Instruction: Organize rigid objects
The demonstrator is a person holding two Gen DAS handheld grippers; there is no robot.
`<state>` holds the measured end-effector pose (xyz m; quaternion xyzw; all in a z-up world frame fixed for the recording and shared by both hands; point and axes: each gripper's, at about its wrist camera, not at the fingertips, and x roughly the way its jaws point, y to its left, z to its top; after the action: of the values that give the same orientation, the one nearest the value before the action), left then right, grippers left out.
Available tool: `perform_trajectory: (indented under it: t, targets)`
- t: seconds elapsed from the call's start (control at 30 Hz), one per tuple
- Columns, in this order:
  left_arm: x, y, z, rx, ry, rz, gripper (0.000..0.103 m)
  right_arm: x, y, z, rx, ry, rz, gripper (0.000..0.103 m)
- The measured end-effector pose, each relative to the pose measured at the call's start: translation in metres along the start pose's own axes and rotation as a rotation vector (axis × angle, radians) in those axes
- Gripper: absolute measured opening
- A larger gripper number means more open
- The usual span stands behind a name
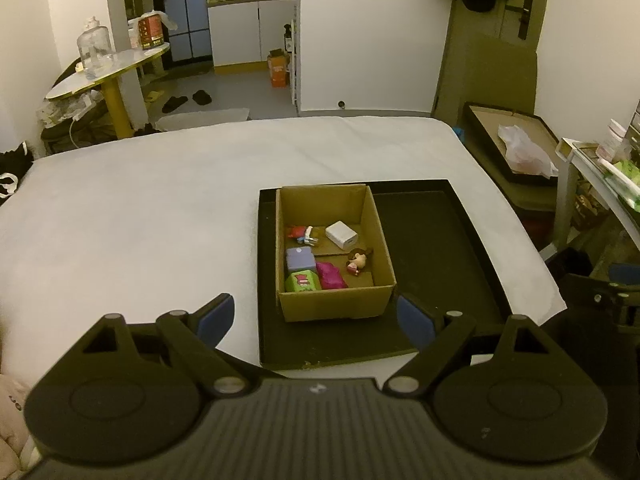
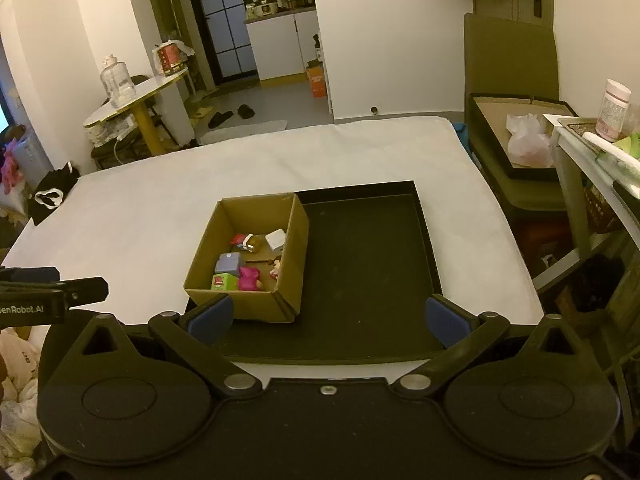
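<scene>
Blue-padded fingers of the left gripper stand spread wide with nothing between them, hanging over the near edge of the black tray. In the right wrist view the right gripper is likewise spread wide and empty, above the tray's near rim.

Just beyond, the tray lies on a white bed. An open cardboard box sits in the tray's left part, its left wall against the tray's left rim, leaving the right part of the tray floor bare.

Inside the box lie a green cube, a pink toy touching it, a lilac block behind the cube, a small doll figure toward the right wall, a white charger and a red-and-white toy at the back.

Wide bare sheet stretches left of and beyond the tray to the bed's far edge. Past that are the floor, a round side table and a door.
</scene>
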<state>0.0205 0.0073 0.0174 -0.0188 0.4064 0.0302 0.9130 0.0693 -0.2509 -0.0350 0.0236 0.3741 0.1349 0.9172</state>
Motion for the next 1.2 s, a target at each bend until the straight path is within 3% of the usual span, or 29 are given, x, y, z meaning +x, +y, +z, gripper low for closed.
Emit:
perform_trajectory:
  t: [1.2]
  targets:
    - [0.0005, -0.0075, -0.0002, 0.007, 0.009, -0.01, 0.088, 0.0002, -0.0027, -0.0024, -0.009, -0.013, -0.013, 0.103]
